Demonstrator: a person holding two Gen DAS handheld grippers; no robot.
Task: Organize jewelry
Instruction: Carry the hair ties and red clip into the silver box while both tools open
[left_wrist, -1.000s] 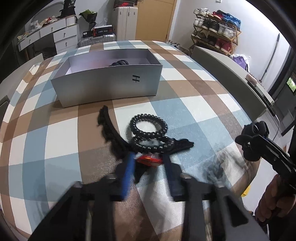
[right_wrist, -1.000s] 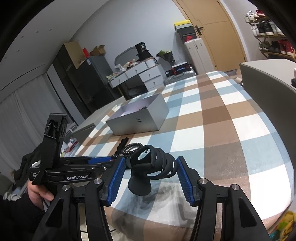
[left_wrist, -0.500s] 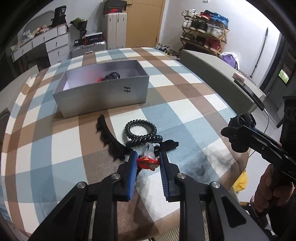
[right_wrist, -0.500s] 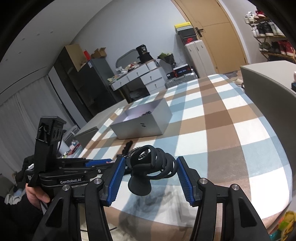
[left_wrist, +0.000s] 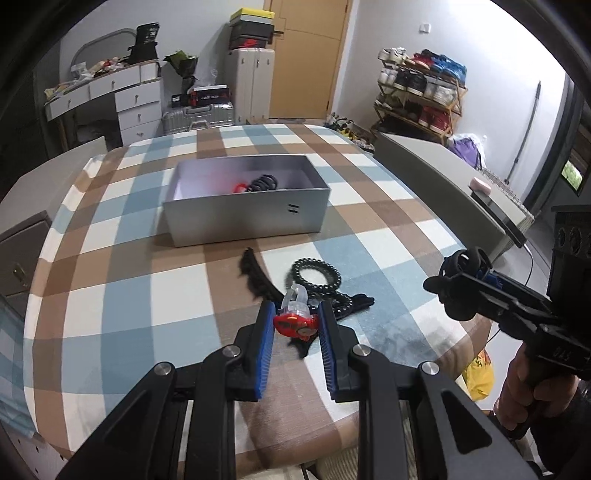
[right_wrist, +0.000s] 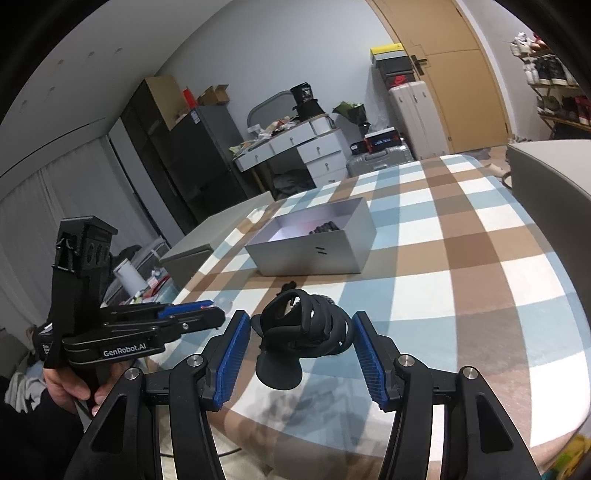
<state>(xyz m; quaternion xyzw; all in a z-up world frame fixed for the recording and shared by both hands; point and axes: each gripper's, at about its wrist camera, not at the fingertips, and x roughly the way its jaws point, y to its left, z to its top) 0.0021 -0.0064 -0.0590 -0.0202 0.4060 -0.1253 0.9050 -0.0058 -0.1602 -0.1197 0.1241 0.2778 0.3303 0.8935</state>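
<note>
My left gripper (left_wrist: 295, 325) is shut on a red and clear hair clip (left_wrist: 295, 321), held above the table's near edge. A black spiral hair tie (left_wrist: 316, 275) and a black headband (left_wrist: 255, 280) lie on the checked cloth just beyond it. The grey open box (left_wrist: 243, 218) farther back holds a black spiral tie (left_wrist: 264, 181) and something red. My right gripper (right_wrist: 301, 350) is shut on a black claw clip (right_wrist: 299, 339), held over the table's right edge; it also shows in the left wrist view (left_wrist: 461, 280).
The checked tablecloth (left_wrist: 122, 288) covers the table. A grey box lid (right_wrist: 192, 251) lies off the table's left side. A grey bench (left_wrist: 443, 173) stands to the right. A dresser, suitcases and a shoe rack stand behind.
My left gripper closed on the red clip and lifted it off the pile, moving back and up. The right gripper kept hold of the black claw clip, nearly still.
</note>
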